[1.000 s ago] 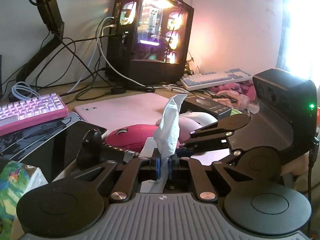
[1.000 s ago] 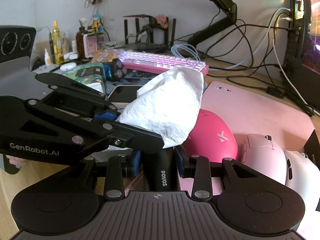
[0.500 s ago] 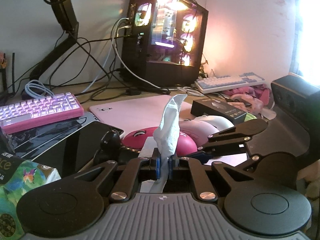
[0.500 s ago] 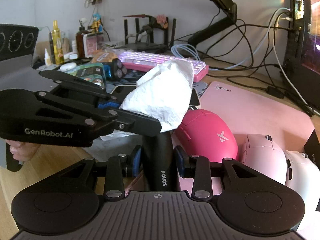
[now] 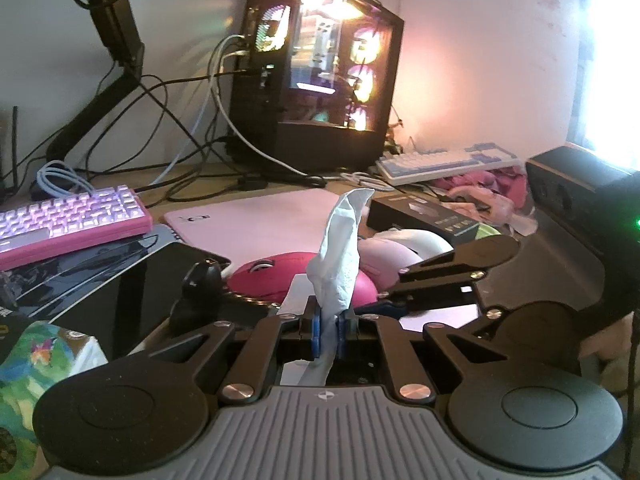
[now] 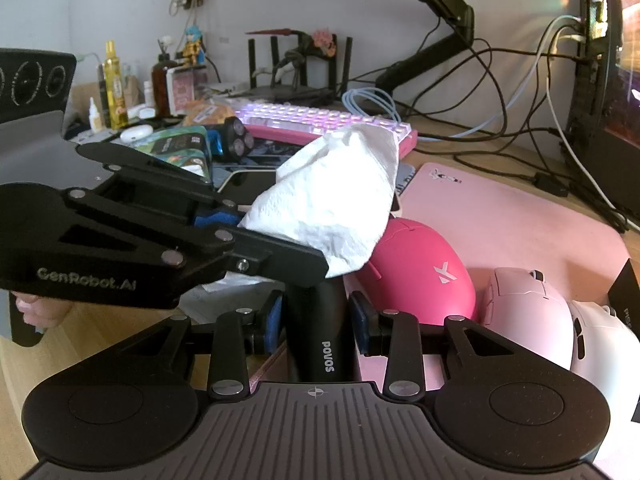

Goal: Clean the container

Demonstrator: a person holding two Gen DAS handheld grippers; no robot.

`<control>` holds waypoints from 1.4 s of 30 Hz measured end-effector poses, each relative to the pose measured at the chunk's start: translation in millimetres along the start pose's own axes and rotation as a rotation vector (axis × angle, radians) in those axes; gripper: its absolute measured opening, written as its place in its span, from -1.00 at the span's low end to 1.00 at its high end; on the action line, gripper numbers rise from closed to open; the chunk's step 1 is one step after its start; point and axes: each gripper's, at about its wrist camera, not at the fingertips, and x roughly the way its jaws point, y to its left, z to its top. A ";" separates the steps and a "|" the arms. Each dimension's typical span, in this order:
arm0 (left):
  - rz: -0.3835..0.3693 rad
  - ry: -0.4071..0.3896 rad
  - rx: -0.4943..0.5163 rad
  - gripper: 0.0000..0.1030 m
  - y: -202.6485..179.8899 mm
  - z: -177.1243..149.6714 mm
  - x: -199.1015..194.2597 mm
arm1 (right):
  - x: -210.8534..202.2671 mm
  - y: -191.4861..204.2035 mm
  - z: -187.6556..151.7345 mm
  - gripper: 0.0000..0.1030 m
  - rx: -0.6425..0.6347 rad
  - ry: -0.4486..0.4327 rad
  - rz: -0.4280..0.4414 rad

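My left gripper (image 5: 328,330) is shut on a crumpled white tissue (image 5: 340,252) that stands up between its blue pads. In the right wrist view the same tissue (image 6: 332,208) hangs from the left gripper (image 6: 236,220), just above and in front of my right gripper. My right gripper (image 6: 318,316) is shut on a black cylindrical container marked POVOS (image 6: 320,332), held upright between its blue pads. The tissue hides the container's upper end. In the left wrist view the right gripper (image 5: 384,306) reaches in from the right, its held object hidden.
A magenta mouse (image 6: 416,272), a pale pink mouse (image 6: 528,312) and a white mouse (image 6: 604,344) lie on a pink desk mat (image 6: 500,216). A pink keyboard (image 5: 68,220), a tablet (image 5: 132,276), a tissue pack (image 5: 36,364), a PC tower (image 5: 320,80) and cables crowd the desk.
The left gripper with the tissue has shifted left and slightly back relative to the desk; the tissue stays over the container's top. The right gripper keeps its hold and barely moves.
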 end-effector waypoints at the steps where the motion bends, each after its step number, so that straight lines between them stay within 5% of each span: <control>1: 0.009 -0.001 -0.002 -0.77 0.6 0.2 0.0 | 0.0 -0.1 0.0 -0.24 0.000 0.000 0.000; 11: 0.040 -0.002 -0.001 -0.77 2.5 1.5 -1.2 | -0.2 0.2 -0.1 -0.24 0.000 0.000 0.000; 23: -0.052 0.007 0.027 -0.77 -5.8 -0.9 -0.1 | -0.3 0.5 -0.3 -0.24 0.000 0.000 0.000; 35: 0.011 -0.001 -0.009 -0.77 2.0 0.2 -0.4 | -0.4 0.9 -0.3 -0.24 -0.001 0.000 -0.001; 42: -0.042 0.006 0.010 -0.77 -3.5 -0.6 -0.3 | -0.4 0.9 -0.3 -0.24 -0.002 0.000 -0.001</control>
